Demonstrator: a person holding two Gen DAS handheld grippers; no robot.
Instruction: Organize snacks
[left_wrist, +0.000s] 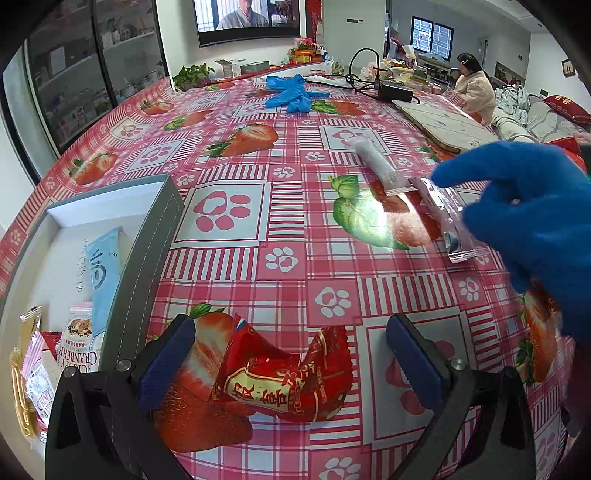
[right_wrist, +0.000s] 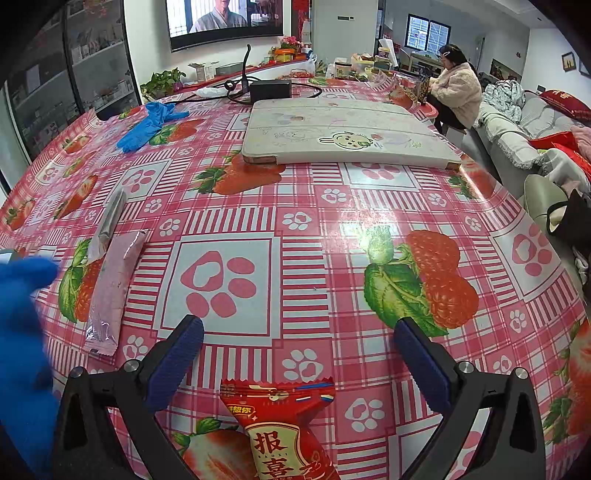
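A red snack packet (left_wrist: 291, 380) lies on the strawberry tablecloth between the fingers of my left gripper (left_wrist: 291, 362), which is open and not touching it. Left of it stands a grey box (left_wrist: 147, 258) holding several snack packets, among them a light blue packet (left_wrist: 105, 273). A silver stick packet (left_wrist: 373, 158) and a pink stick packet (left_wrist: 447, 221) lie further right, near a blue-gloved hand (left_wrist: 535, 206). My right gripper (right_wrist: 299, 365) is open over a red packet (right_wrist: 284, 424). The pink stick (right_wrist: 110, 288) and the silver stick (right_wrist: 110, 214) lie to its left.
Blue disposable gloves (right_wrist: 147, 125) lie at the far left of the table, and a folded white mat (right_wrist: 347, 136) covers the far middle. Behind it sit a black adapter (right_wrist: 269, 88) and cables. A person (right_wrist: 458, 96) sits at the far right beside a sofa (right_wrist: 517, 125).
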